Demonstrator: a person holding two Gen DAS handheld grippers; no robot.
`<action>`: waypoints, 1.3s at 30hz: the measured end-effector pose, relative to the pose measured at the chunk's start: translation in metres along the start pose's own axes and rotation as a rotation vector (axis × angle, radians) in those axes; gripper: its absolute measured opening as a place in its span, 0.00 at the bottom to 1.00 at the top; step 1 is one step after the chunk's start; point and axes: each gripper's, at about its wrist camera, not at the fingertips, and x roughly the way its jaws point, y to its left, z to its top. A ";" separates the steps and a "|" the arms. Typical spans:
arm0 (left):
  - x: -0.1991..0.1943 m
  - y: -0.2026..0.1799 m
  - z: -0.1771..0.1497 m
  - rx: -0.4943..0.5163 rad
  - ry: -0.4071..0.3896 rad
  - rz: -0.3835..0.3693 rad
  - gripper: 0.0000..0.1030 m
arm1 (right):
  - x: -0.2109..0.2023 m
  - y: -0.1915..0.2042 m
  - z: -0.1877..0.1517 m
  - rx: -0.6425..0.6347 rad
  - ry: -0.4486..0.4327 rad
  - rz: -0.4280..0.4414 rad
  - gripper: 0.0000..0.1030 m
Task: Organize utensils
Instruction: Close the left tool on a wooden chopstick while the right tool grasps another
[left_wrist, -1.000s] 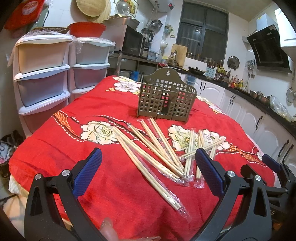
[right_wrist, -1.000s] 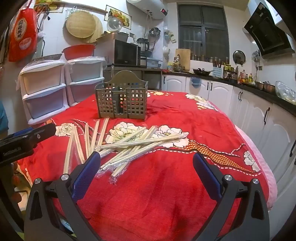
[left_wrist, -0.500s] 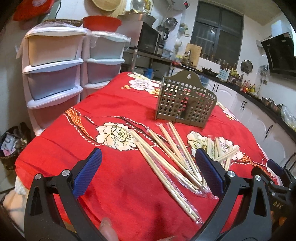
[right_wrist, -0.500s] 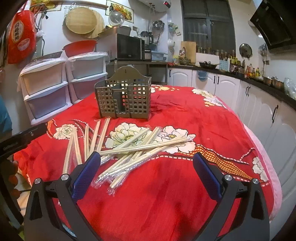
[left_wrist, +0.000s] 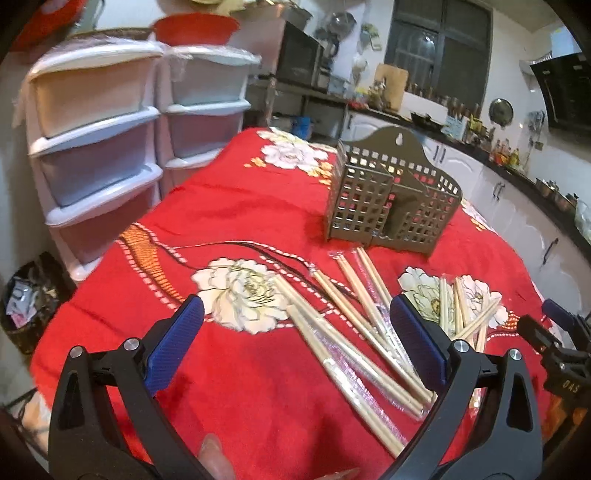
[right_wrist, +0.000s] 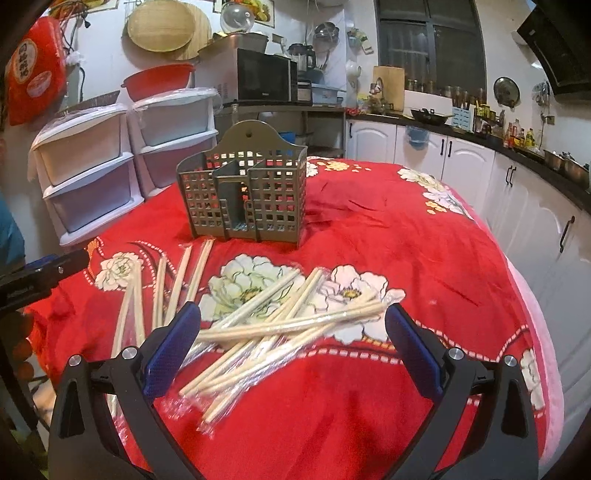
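Note:
Several pairs of wooden chopsticks in clear plastic sleeves (left_wrist: 354, 332) (right_wrist: 280, 328) lie scattered on a red flowered tablecloth. A grey-brown perforated utensil holder (left_wrist: 391, 206) (right_wrist: 247, 199) stands upright behind them, with compartments that look empty. My left gripper (left_wrist: 295, 350) is open and empty, hovering over the left chopsticks. My right gripper (right_wrist: 291, 347) is open and empty, hovering over the right pile. The right gripper's tip shows in the left wrist view (left_wrist: 554, 332); the left gripper's tip shows in the right wrist view (right_wrist: 48, 273).
The red cloth-covered table (right_wrist: 406, 240) drops off at its right and near edges. White plastic drawer towers (left_wrist: 110, 147) (right_wrist: 110, 158) stand to the left. White kitchen cabinets (right_wrist: 535, 206) run along the right. A bin (left_wrist: 26, 295) sits on the floor at left.
Both grippers have moved forward and lower toward the chopsticks and holder, which now look larger. Both stay open. The chopsticks have not moved.

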 end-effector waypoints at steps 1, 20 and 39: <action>0.007 0.001 0.003 -0.001 0.021 -0.009 0.90 | 0.002 -0.003 0.003 0.004 0.001 0.002 0.94; 0.104 0.024 0.014 -0.115 0.304 -0.124 0.78 | 0.078 -0.042 0.036 0.059 0.152 0.015 0.92; 0.128 0.017 0.035 -0.101 0.280 -0.144 0.04 | 0.146 -0.044 0.037 0.100 0.312 0.101 0.21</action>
